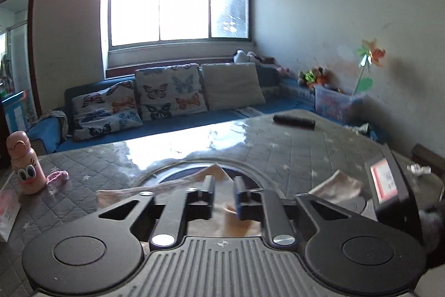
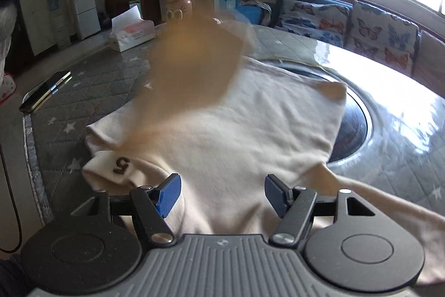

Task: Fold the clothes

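Cream garment (image 2: pixel 250 130) spread flat on the grey quilted table cover (image 2: pixel 69 113), partly over the dark round plate (image 2: pixel 356 127) in the middle of the table. A sleeve end with a dark number 5 (image 2: pixel 121 165) folded in at the near left. One blurred brownish flap of cloth (image 2: pixel 194 66) in the air above the garment, too smeared to tell what holds it.

Right gripper (image 2: pixel 222 194) just above the near edge of the garment, blue pads well apart, nothing pinched. Left gripper (image 1: pixel 224 195) over the same cloth, fingers a little apart, narrow gap, pads not pressing on the cloth.

Further out: phone (image 2: pixel 46 95) at the left edge, tissue box (image 2: pixel 132 32) and pink bottle (image 1: pixel 26 162) far left, dark remote (image 1: pixel 294 121) at the far side. Behind the table a blue sofa (image 1: pixel 194 121) with butterfly cushions (image 1: pixel 169 95) under the bright window (image 1: pixel 179 2)
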`<state>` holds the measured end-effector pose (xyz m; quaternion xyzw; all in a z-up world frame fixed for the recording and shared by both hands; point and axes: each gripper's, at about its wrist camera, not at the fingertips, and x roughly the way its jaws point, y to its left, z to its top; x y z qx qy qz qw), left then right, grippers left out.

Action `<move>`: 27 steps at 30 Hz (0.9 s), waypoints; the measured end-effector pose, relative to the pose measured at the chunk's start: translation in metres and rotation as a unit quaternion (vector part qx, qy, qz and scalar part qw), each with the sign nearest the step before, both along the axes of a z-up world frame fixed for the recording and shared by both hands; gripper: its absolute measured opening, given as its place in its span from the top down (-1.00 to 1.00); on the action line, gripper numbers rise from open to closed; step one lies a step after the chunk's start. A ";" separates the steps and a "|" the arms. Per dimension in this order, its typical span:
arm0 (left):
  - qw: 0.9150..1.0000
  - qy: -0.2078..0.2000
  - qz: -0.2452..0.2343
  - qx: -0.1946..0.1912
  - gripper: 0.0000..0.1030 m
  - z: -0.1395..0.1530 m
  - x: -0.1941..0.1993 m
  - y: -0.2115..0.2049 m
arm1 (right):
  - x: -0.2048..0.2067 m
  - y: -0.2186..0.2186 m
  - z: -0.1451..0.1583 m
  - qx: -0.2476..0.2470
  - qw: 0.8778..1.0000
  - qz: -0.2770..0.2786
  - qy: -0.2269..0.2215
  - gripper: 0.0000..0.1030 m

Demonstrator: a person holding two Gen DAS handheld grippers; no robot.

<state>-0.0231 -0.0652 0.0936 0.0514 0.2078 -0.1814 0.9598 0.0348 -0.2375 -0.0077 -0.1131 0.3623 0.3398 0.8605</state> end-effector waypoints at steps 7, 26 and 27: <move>0.996 0.033 0.078 0.025 0.31 -0.027 0.000 0.056 | 0.000 -0.011 -0.002 0.014 1.000 -0.007 0.021 -0.33; 0.986 0.131 0.100 0.018 0.31 -0.096 -0.022 0.098 | 0.022 -0.014 0.001 0.057 0.993 -0.074 0.068 0.63; 0.987 0.127 0.094 0.024 0.31 -0.096 -0.025 0.097 | 0.023 -0.014 0.002 0.057 0.993 -0.077 0.070 0.67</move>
